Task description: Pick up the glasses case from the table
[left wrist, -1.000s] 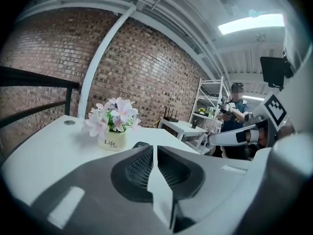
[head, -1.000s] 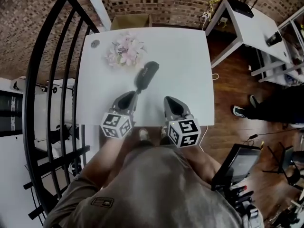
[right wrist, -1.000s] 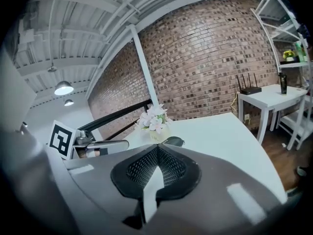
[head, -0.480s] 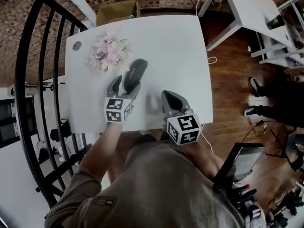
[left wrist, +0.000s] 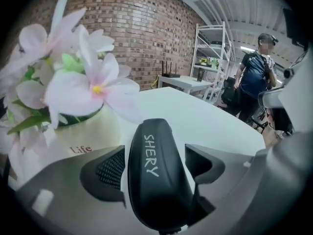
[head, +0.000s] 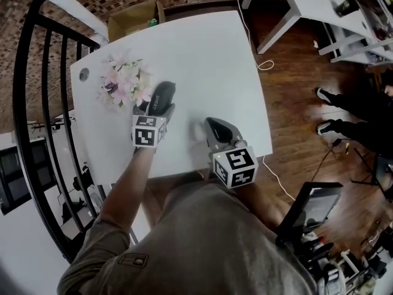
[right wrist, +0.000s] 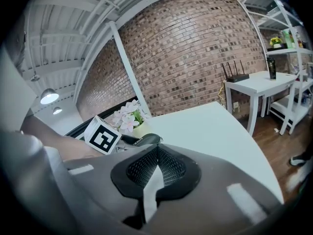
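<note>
We have just been spreading the jaws of our left gripper (head: 153, 109). They stand wide apart around the black glasses case (head: 161, 94), which lies on the white tabletop (head: 209, 60) beside the flowers (head: 121, 82). Our right gripper (head: 215, 126) is nearby, jaws closed on nothing.

surface: white rectangular table (head: 215, 54) | far-left corner: small round grey disc (head: 83, 74) | left side: cream pot of pink-and-white flowers (head: 123, 85); black oblong glasses case (head: 163, 94) just beside it
</note>
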`<state>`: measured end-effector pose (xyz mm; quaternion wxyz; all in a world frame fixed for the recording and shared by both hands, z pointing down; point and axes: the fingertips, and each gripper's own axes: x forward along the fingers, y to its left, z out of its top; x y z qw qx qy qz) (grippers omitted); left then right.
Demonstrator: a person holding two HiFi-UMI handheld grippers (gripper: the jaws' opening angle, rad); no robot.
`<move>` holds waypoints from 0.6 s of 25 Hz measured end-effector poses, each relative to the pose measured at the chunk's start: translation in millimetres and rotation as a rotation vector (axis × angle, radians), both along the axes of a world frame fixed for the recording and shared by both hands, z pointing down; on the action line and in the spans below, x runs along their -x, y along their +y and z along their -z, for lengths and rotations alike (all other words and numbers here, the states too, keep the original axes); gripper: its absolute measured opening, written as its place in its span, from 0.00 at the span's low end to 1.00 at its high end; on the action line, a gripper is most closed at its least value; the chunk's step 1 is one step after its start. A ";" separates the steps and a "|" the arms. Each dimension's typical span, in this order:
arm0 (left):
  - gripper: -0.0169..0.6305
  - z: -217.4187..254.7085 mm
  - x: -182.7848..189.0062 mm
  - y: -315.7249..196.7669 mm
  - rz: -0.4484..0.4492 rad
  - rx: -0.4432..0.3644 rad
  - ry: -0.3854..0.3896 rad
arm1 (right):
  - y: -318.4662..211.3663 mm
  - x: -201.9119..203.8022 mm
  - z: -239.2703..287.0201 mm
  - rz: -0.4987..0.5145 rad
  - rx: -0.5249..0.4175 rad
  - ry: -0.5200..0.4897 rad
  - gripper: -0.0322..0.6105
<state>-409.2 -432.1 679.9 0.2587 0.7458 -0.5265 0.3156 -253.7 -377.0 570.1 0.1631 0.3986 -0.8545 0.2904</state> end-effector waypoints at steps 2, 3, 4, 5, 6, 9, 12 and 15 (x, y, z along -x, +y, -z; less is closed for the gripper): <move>0.59 -7.4 -1.2 0.8 -0.018 0.045 -0.010 | -2.0 -2.3 0.0 -0.006 0.000 -0.002 0.06; 0.59 -10.8 -1.6 1.5 -0.026 0.066 -0.013 | -2.8 -3.3 0.2 -0.009 -0.001 -0.003 0.06; 0.59 -13.6 -1.8 2.0 -0.031 0.083 -0.014 | -3.7 -4.1 0.4 -0.012 -0.001 -0.004 0.06; 0.59 -15.7 -1.8 2.1 -0.035 0.095 -0.013 | -4.7 -4.8 0.6 -0.015 -0.002 -0.004 0.06; 0.59 -16.9 -1.7 1.8 -0.038 0.103 -0.011 | -5.7 -5.3 0.8 -0.018 -0.002 -0.005 0.06; 0.58 -18.0 -0.6 0.0 -0.040 0.112 -0.003 | -8.1 -6.4 0.7 -0.029 -0.006 -0.006 0.06; 0.58 -18.1 0.1 -1.4 -0.043 0.110 0.005 | -10.0 -6.2 0.5 -0.036 -0.011 -0.006 0.06; 0.58 -15.5 -3.2 7.8 -0.050 0.103 0.014 | -4.8 -6.4 2.2 -0.035 -0.008 -0.003 0.06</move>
